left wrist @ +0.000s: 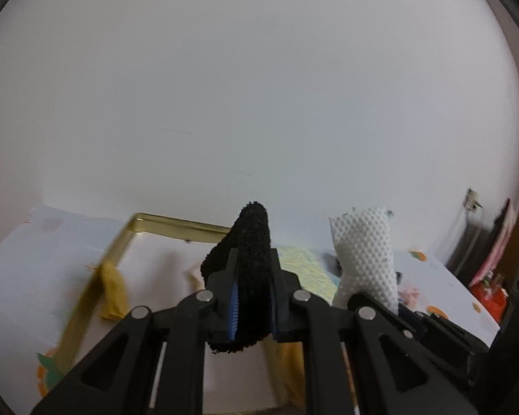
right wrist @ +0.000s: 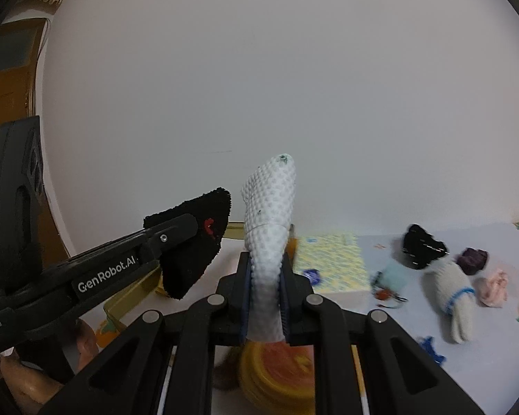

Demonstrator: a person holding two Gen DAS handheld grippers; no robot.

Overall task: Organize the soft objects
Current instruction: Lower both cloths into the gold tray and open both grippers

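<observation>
My left gripper [left wrist: 253, 306] is shut on a black fuzzy sock [left wrist: 249, 242] that sticks up between its blue pads, held above the table. In the right wrist view the same black sock [right wrist: 193, 242] shows a small red mark, and the left gripper [right wrist: 176, 238] reaches in from the left. My right gripper [right wrist: 265, 302] is shut on a white bumpy sock [right wrist: 271, 214] that stands upright between the pads. That white sock [left wrist: 365, 249] also appears to the right in the left wrist view. Both socks hang near a gold-rimmed tray [left wrist: 169, 226].
On the patterned tablecloth [right wrist: 494, 352] to the right lie a grey sock with a blue band [right wrist: 449, 287], a black item [right wrist: 422, 247], a dark purple piece [right wrist: 472, 259], a pink piece [right wrist: 493, 288] and a yellow-patterned box [right wrist: 332, 264]. A yellow cloth [left wrist: 112, 290] hangs on the tray rim. White wall behind.
</observation>
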